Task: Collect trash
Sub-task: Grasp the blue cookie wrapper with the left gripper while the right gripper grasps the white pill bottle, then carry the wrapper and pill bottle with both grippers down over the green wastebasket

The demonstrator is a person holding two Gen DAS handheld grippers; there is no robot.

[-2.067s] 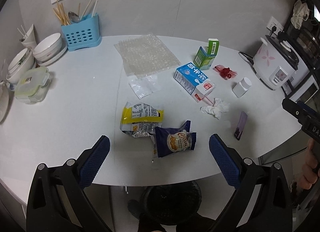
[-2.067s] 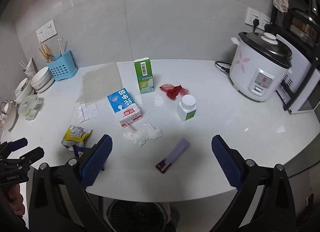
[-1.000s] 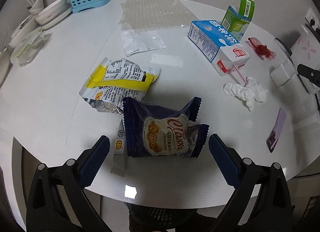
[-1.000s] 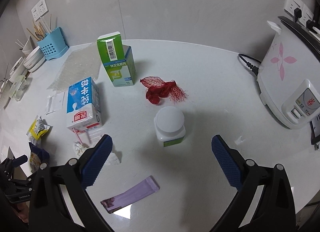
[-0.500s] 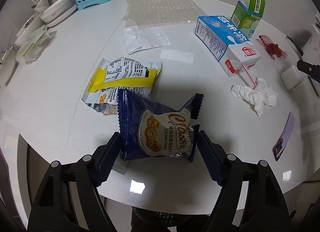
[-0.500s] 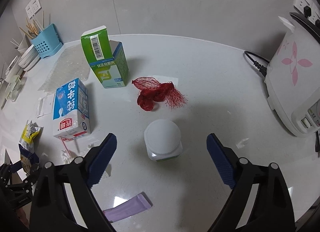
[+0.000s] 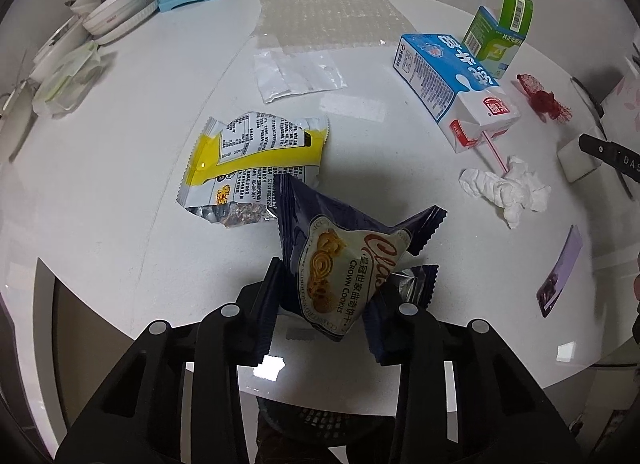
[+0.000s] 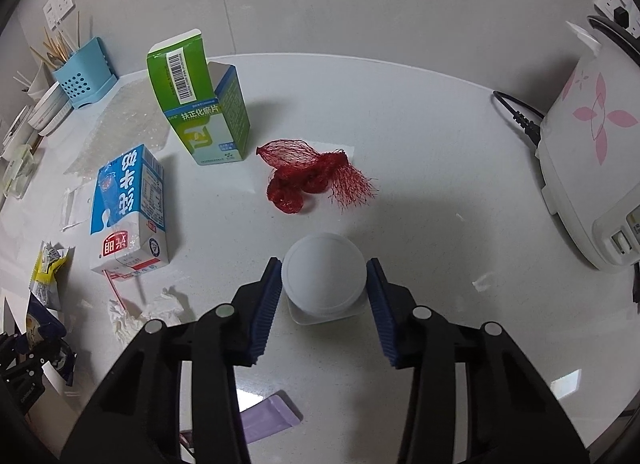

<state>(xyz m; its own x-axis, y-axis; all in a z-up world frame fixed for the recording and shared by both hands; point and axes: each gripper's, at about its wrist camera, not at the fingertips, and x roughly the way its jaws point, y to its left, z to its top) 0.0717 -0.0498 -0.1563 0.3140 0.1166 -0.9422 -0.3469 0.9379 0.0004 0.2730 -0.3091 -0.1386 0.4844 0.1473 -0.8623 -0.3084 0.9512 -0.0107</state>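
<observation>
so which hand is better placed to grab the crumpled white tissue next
Neither is free. The left gripper pinches the dark blue cookie wrapper; the right gripper clamps the white round-lidded bottle. The crumpled white tissue lies nearer the right.

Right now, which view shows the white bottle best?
Right wrist. The white bottle sits centred from above, cap fully visible, with the right gripper having just closed its pads against the cap. Left wrist shows only a white corner at the right edge, half hidden by the gripper.
</observation>
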